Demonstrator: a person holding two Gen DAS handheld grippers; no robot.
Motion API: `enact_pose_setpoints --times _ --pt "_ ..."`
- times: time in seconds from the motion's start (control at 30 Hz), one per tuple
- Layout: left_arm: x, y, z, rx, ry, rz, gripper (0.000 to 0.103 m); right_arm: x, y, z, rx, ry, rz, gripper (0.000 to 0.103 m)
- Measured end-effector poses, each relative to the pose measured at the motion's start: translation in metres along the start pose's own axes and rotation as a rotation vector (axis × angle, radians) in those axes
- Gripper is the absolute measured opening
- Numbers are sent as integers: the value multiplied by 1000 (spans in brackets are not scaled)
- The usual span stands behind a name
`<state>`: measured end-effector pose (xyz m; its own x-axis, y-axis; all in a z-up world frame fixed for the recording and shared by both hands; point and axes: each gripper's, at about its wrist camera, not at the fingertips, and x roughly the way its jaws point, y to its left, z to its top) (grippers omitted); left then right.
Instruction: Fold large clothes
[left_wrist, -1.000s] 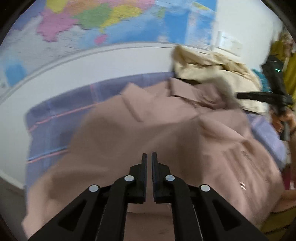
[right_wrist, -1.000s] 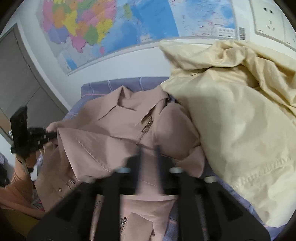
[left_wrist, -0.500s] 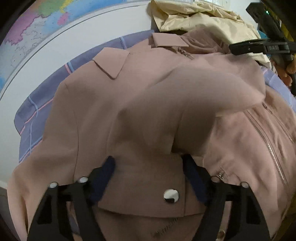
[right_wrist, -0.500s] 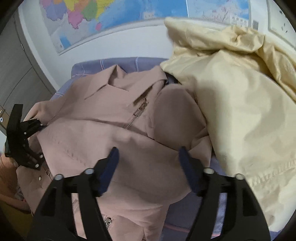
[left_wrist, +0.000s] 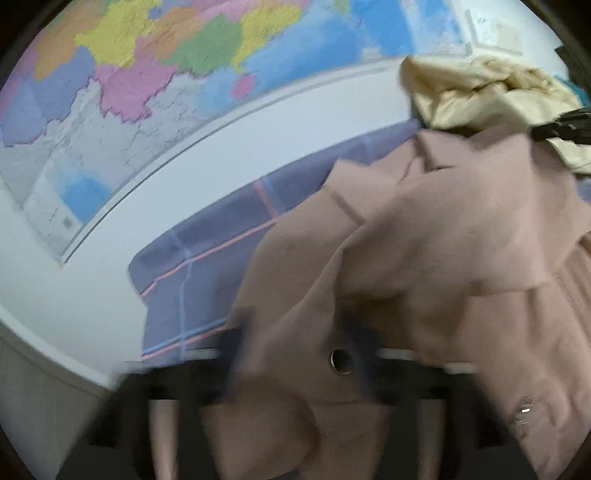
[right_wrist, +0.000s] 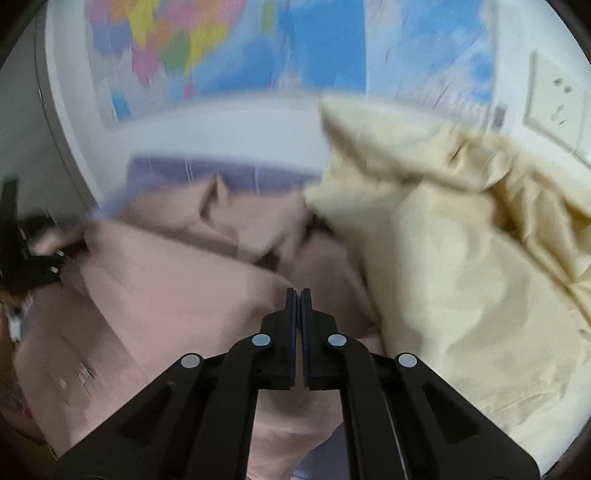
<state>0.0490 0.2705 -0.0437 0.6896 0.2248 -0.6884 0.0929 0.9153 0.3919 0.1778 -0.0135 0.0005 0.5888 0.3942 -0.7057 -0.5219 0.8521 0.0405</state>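
A pink jacket (left_wrist: 443, 229) lies rumpled on a purple checked bed cover (left_wrist: 207, 266). My left gripper (left_wrist: 299, 332) is blurred, its jaws wide and still opening. A jacket flap with a metal snap (left_wrist: 341, 361) lies loose between them. In the right wrist view my right gripper (right_wrist: 299, 291) is shut, its tips pinching a fold edge of the pink jacket (right_wrist: 166, 280). The left gripper (right_wrist: 29, 251) shows at that view's left edge, and the right gripper (left_wrist: 565, 125) at the far right of the left wrist view.
A cream garment (right_wrist: 461, 258) is heaped to the right of the jacket and shows again as a cream pile (left_wrist: 480, 92) at the back right. A coloured wall map (left_wrist: 147, 74) hangs behind the bed. A wall socket (right_wrist: 554, 99) sits at the upper right.
The left gripper went from shut to wide open, and a flap with a snap now lies between its fingers. The right gripper stood wide open half a second ago and has shut on the jacket.
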Motion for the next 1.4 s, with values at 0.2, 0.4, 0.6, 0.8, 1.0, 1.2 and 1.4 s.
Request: enact_pose_setpoints --times 0.2,0.4,0.6,0.8,1.0,1.2,1.4 --pt "14 20 -19 -122 59 -168 77 16 -12 -23 77 43 -24 34" --pt "18 34 -38 -207 87 -300 82 -10 15 -23 20 -38 29 59" --pt "39 29 -29 -219 111 -333 31 26 55 -24 -95 50 52 59" --pt "23 47 0 -263 -14 -281 13 18 57 -19 -52 25 81 50" --pt "42 41 -11 -235 69 -244 42 12 100 -9 -144 -1 161 49" --pt "3 65 -29 -303 -35 -193 66 48 165 -5 -286 77 233 48" --pt "-42 103 -72 -374 -64 -44 76 68 151 -4 -222 112 197 44"
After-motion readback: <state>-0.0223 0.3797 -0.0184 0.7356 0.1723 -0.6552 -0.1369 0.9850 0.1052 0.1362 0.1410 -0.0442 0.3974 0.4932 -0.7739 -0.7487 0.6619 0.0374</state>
